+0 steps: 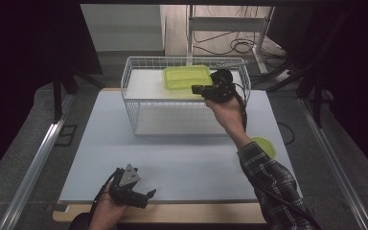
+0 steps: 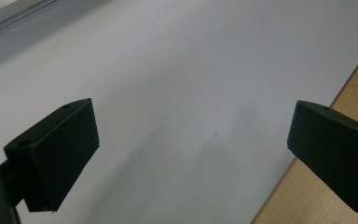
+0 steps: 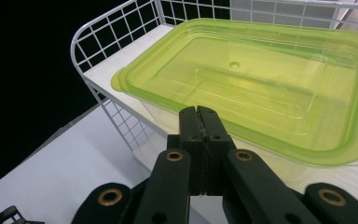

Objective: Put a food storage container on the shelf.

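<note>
A clear box with a lime-green lid [image 1: 187,76] [image 3: 261,79] rests on the upper shelf of a white wire rack [image 1: 139,91] [image 3: 98,79]. My right gripper [image 1: 195,89] [image 3: 199,114] is held at the box's near rim. Its two jaws are pressed flat together and nothing shows between them. Whether the tips touch the lid I cannot tell. My left gripper [image 1: 143,195] [image 2: 191,149] lies low over the white table top [image 1: 182,158] near its front edge, jaws wide apart and holding nothing.
A second round green lid [image 1: 264,145] lies on the table at the right, partly behind the plaid sleeve. The wire rack has a lower shelf [image 1: 177,122]. A wooden strip [image 2: 335,186] borders the table's front edge.
</note>
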Available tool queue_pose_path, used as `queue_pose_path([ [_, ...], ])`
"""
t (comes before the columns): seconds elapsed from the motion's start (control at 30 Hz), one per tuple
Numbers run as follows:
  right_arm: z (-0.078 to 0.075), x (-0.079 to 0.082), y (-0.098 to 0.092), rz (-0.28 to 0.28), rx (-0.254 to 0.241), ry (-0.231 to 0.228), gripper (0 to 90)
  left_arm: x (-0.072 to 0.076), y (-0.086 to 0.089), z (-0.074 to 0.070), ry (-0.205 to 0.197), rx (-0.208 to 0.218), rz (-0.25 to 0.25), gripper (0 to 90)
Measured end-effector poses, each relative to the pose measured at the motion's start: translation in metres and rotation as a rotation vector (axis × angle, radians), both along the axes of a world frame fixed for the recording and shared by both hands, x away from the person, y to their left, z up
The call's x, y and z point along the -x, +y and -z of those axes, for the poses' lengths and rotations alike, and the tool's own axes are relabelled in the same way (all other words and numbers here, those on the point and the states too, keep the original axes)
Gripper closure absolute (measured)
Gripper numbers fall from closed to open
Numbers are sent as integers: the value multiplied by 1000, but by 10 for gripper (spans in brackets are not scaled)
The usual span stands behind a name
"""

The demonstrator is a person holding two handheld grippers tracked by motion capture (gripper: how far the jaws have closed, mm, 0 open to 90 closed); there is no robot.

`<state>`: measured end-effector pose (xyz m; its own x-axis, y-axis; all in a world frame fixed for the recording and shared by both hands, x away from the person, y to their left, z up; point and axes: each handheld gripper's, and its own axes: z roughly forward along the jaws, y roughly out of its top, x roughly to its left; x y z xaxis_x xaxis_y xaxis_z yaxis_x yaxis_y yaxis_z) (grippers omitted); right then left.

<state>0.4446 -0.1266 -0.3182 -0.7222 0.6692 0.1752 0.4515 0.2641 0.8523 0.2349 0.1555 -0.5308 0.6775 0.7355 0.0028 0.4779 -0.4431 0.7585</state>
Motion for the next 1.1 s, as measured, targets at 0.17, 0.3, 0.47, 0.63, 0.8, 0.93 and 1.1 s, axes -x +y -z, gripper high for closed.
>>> queue_pose_path([
  [0.17,2,-3,2,0,3,2,892,0,0,0,0,0,1,20],
  [0.3,1,0,2,-4,-1,1,886,0,0,0,1,-1,1,20],
  [0.47,5,9,0,-29,-3,-5,847,0,0,0,1,0,2,20],
  [0.63,7,12,-7,-22,5,-16,861,0,-1,0,3,-2,2,20],
  [0.8,2,4,-28,39,-21,-16,893,0,0,1,4,-3,2,20],
  [0.93,-4,-7,-44,86,-41,-17,894,0,-1,1,6,-10,4,20],
  [1.1,-10,-21,-52,146,-27,-36,894,0,-1,1,7,-15,6,20],
])
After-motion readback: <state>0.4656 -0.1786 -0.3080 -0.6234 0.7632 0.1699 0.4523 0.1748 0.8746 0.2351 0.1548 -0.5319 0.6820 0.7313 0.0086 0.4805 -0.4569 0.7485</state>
